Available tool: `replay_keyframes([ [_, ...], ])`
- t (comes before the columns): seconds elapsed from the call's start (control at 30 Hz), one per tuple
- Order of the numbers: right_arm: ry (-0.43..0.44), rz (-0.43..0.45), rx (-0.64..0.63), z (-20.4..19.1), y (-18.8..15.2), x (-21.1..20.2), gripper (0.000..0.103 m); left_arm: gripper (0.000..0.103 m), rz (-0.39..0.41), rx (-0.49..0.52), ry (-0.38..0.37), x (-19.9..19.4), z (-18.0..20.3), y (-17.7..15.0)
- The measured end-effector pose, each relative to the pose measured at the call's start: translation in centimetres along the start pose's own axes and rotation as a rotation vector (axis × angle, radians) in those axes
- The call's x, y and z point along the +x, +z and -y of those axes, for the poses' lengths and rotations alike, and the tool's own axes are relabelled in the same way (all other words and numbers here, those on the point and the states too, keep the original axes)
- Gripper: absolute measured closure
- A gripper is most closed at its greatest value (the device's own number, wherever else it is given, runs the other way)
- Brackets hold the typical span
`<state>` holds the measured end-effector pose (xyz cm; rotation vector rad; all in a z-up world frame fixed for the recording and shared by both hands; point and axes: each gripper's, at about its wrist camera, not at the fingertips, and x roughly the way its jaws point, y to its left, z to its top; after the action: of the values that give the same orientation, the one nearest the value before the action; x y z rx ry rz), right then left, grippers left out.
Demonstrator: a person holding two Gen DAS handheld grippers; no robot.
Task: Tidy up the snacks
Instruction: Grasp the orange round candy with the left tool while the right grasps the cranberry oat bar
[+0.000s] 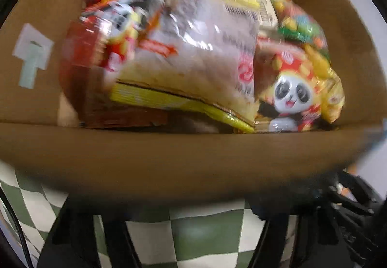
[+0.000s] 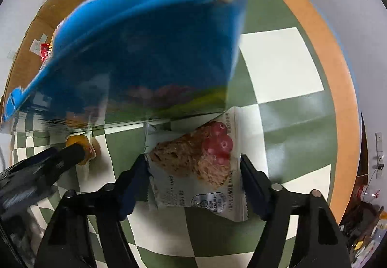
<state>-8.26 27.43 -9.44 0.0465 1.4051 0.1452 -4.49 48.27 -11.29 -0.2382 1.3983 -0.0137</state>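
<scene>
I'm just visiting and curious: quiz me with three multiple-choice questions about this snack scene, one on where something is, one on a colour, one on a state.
1. Where does the panda packet lie?
A. in the cardboard box
B. on the floor
C. on a shelf

2. What colours is the tablecloth?
A. red and black
B. green and white
C. plain yellow

3. How are the right gripper's fingers set?
A. clamped on a can
B. out of view
C. spread either side of the cake packet

Answers: 1 A, box walls surround it. 2 B, checked squares show. 3 C, the packet lies between open fingers.

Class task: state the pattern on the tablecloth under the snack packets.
Green and white checks on the tablecloth, clearest in the right wrist view.
</scene>
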Motion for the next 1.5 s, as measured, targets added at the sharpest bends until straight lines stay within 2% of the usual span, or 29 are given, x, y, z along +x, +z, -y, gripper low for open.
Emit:
replay_keyframes([
  [0.1, -0.009, 0.005, -0.021, 0.0, -0.4, 0.0, 0.035, 0.048, 0.034, 0.009, -0.001, -0.2, -0.2, -1.0],
  [0.17, -0.011, -0.001, -0.034, -0.1, -0.7, 0.1, 0.037, 0.057, 0.032, 0.012, -0.009, -0.7, -0.3, -2.0],
  [0.2, -0.008, -0.008, -0.041, -0.1, -1.0, 0.0, 0.037, 0.067, 0.018, 0.013, -0.018, -0.9, -0.4, -2.8],
  [0.3, 0.012, -0.041, -0.061, -0.1, -2.5, -0.1, 0.037, 0.068, -0.026, 0.025, -0.033, -1.2, -0.8, -6.1],
  [0.4, 0.038, -0.093, -0.093, -0.2, -5.6, -0.3, 0.037, 0.068, -0.061, 0.010, -0.076, -1.5, -1.9, -9.3],
  [0.5, 0.056, -0.136, -0.102, 0.0, -8.4, -0.3, 0.037, 0.068, -0.072, -0.024, -0.097, -2.2, -3.0, -11.0],
  [0.57, 0.061, -0.143, -0.088, 0.3, -9.3, -0.2, 0.037, 0.063, -0.065, -0.105, -0.159, -2.9, -4.0, -10.7],
  [0.63, 0.078, -0.135, -0.056, 0.4, -9.5, -0.2, 0.035, 0.038, -0.056, -0.207, -0.252, -3.5, -4.9, -9.5],
  [0.7, 0.087, -0.141, -0.020, 0.6, -9.3, 0.2, 0.030, 0.032, -0.033, -0.287, -0.300, -3.8, -5.3, -8.0],
  [0.77, 0.093, -0.124, 0.003, 1.2, -8.8, 0.4, 0.026, 0.030, -0.013, -0.327, -0.287, -3.4, -5.3, -5.8],
  [0.87, 0.101, -0.106, 0.032, 1.8, -8.2, 1.2, 0.019, 0.030, -0.040, -0.325, -0.223, -1.7, -4.5, -4.1],
  [0.97, 0.084, -0.108, 0.034, 1.9, -8.0, 1.6, 0.019, 0.031, 0.013, -0.318, -0.129, -1.1, -4.1, -3.8],
  [1.0, 0.078, -0.107, 0.032, 1.8, -8.0, 1.6, 0.019, 0.032, 0.025, -0.293, -0.104, -1.0, -3.8, -3.9],
  [1.1, 0.067, -0.107, 0.031, 0.6, -8.2, 2.0, 0.019, 0.053, 0.026, -0.198, -0.047, -0.7, -2.4, -4.3],
  [1.13, 0.068, -0.103, 0.033, 0.3, -8.2, 2.1, 0.019, 0.055, 0.017, -0.170, -0.042, -0.7, -2.1, -4.9],
  [1.2, 0.058, -0.096, 0.026, -1.2, -8.1, 2.5, 0.028, 0.056, -0.005, -0.116, -0.034, -0.7, -1.6, -6.8],
  [1.33, 0.058, -0.105, 0.001, -1.5, -9.3, 2.1, 0.032, 0.056, -0.067, -0.037, -0.043, -0.8, -1.4, -11.5],
  [1.43, 0.050, -0.128, -0.039, -2.4, -10.1, 2.2, 0.032, 0.056, -0.100, -0.037, -0.070, -1.1, -2.0, -13.9],
  [1.5, 0.039, -0.132, -0.065, -3.1, -10.6, 2.2, 0.032, 0.055, -0.107, -0.079, -0.106, -1.9, -3.1, -14.3],
])
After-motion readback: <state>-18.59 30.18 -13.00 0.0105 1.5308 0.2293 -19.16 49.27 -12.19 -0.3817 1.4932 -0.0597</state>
